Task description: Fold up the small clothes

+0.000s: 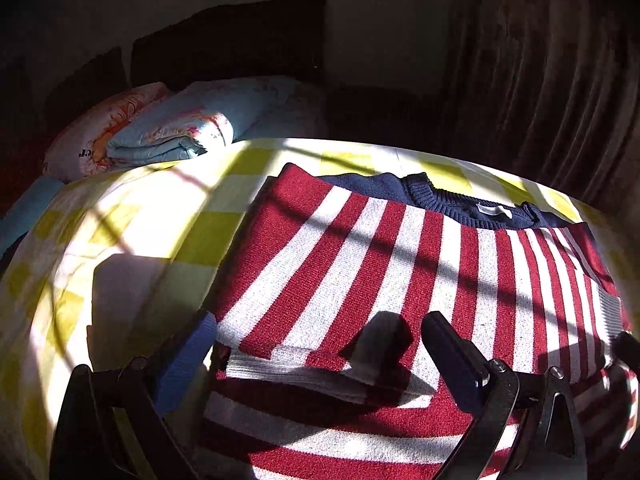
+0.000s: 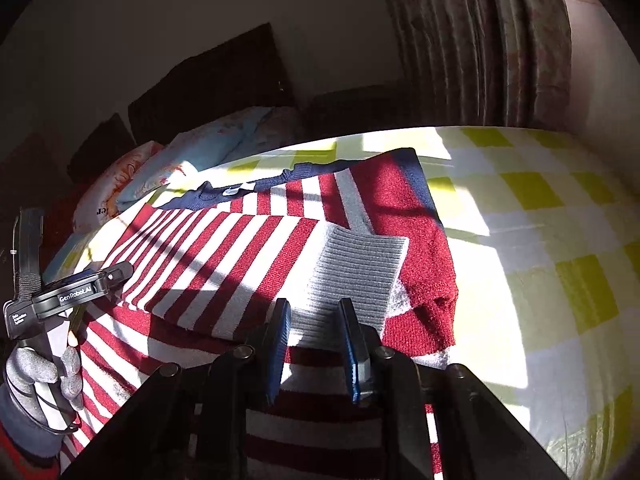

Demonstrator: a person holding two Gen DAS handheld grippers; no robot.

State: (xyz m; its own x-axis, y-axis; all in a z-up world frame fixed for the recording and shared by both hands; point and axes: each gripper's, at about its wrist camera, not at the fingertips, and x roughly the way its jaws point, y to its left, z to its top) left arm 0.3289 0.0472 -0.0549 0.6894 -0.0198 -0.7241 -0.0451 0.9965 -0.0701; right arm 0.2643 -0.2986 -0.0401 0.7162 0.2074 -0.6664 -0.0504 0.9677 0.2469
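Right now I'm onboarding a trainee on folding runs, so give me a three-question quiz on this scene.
1. True or false: the sweater has blue and green stripes.
2. What lies under it? A) yellow-checked bedspread B) wooden table C) carpet
3. Fill in: the right gripper has its jaws on either side of the sleeve's grey ribbed ____.

Key: 1 false; 2 A; 3 cuff.

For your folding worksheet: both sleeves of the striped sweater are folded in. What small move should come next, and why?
Probably close the right tool on the bottom hem of the striped sweater. Its grey sleeve cuff already lies folded across the body, both tools stand open at the near hem, and the navy collar lies far off.
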